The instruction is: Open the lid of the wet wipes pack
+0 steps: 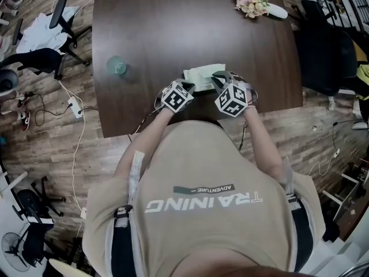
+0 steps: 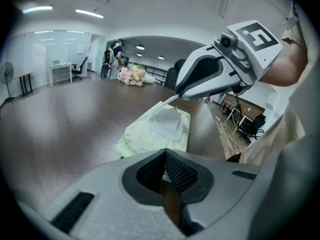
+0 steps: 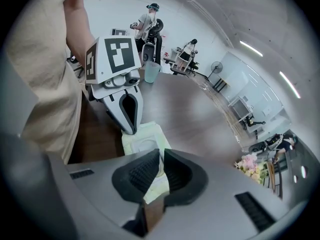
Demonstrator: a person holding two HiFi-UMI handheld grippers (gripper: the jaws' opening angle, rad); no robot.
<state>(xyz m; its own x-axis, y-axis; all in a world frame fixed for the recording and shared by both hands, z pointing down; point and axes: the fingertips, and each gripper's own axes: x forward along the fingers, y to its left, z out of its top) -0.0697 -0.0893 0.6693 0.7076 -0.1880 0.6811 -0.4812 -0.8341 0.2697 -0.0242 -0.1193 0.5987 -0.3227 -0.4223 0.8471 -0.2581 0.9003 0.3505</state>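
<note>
- The wet wipes pack lies flat on the dark table, near the edge closest to the person. That puts it within easy reach of both tools.
- The left claw is clenched: in the left gripper view its ribbed pads meet at the front with nothing between them. Seen from the right gripper view, its tip rests at one short end of the pack. This is probably to pin the soft pack down so it cannot slide or lift.
- The right claw is drawn almost closed, with only a thin slit left between its pads, and nothing is visibly clamped there. From the left gripper view its nose sits at the opposite short end of the pack, touching or just beside its edge.
- The raised oval lid looks flat and closed, so the opening step appears not yet done.
- With one claw at each end, the likely plan is for one to brace the pack while the other works under the lid's lip. That calls for a fine, shallow approach, because the flap is thin.
- A pale green cup and a bunch of flowers stand well apart from the pack, out of the way.
</note>
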